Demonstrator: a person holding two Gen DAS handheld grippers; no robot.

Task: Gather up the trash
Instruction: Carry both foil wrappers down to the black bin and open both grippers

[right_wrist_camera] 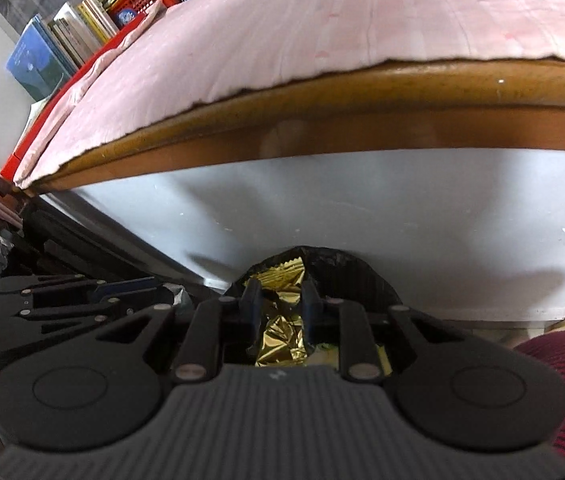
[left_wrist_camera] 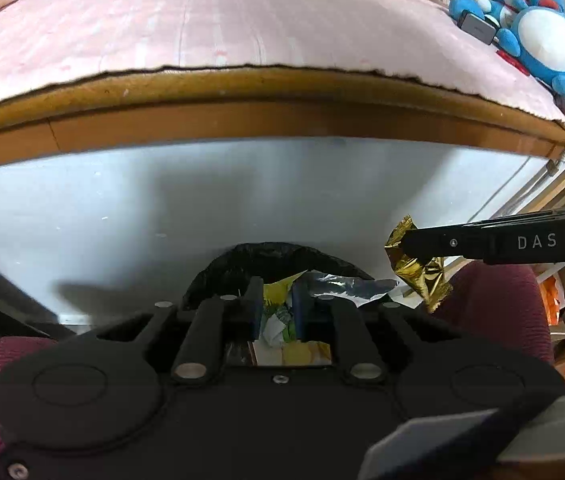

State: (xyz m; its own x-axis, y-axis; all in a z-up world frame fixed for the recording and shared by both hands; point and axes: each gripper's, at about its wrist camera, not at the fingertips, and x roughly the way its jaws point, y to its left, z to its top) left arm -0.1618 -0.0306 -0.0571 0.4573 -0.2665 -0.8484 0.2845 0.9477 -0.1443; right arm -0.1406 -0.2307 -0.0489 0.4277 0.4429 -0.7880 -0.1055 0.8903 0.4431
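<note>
Black bin bag [left_wrist_camera: 266, 256] mouth open below; table edge [left_wrist_camera: 282, 92] overhangs.

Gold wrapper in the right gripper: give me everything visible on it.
The gold wrapper is a crumpled, shiny, foil-like sheet, creased all over, with a jagged edge showing near its top in the right wrist view. It sits pinched between the fingers of the right gripper, hanging loose below them. It hangs just above the open black trash bag, beside the left gripper, which holds its own yellow-and-white wrapper.
</note>
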